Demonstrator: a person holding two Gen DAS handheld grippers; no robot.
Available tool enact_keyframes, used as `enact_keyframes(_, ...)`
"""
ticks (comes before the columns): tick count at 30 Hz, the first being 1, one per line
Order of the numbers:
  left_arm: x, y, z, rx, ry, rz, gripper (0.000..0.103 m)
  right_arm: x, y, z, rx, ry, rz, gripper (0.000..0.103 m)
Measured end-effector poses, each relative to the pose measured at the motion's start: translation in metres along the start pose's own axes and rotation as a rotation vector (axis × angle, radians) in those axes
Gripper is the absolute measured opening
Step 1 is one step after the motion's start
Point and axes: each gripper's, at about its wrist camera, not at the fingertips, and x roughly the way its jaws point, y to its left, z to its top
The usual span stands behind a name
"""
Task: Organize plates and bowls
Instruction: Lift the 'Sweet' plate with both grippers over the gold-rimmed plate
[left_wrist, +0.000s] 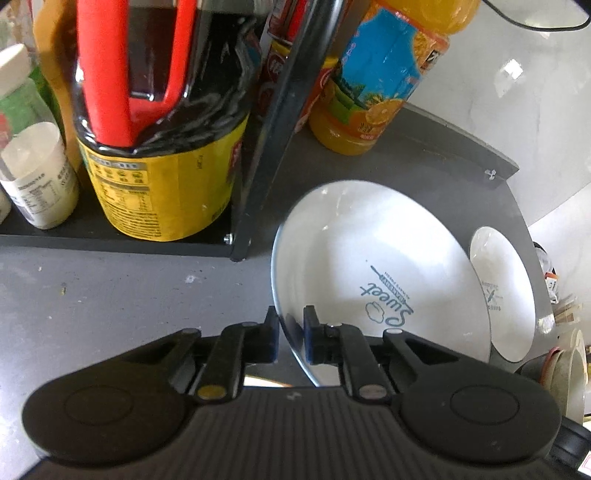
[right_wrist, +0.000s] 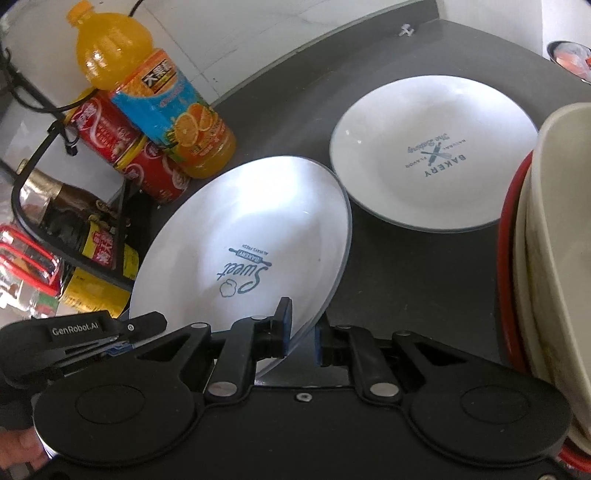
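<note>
Both grippers are clamped on the same plate right now. In the left wrist view the left gripper (left_wrist: 291, 334) pinches the near rim of the "Sweet" plate (left_wrist: 369, 266), which fills the lower right middle of the frame. In the right wrist view the right gripper (right_wrist: 302, 334) bites the rim at the bottom centre, and the plate looks tipped up off the dark surface (right_wrist: 406, 266) rather than lying flat, though I can't tell if the far edge is touching down.

Progress-wise, I'd say it's early-ish. The second plate (right_wrist: 436, 158), the "Bakery" one, lies flat at the upper right of the right view, just beside the held plate's far edge, so the two aren't stacked yet. A pile of cream bowls (right_wrist: 554, 258) with something red-rimmed under them sits along the right edge, looking already nested.

What's left, as far as I can judge: get the held plate onto or under the other one, and maybe tidy the bowls next to them. The orange juice bottle (right_wrist: 155, 92) and red cans (right_wrist: 147, 166) at the upper left are just clutter.
</note>
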Motion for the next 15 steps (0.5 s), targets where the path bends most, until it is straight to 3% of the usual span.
enact_keyframes(15,-0.041,0.007,-0.011,-0.001,-0.062,-0.008,0.01,-0.032,0.013,-0.013,-0.073,-0.029,0.047,0.011)
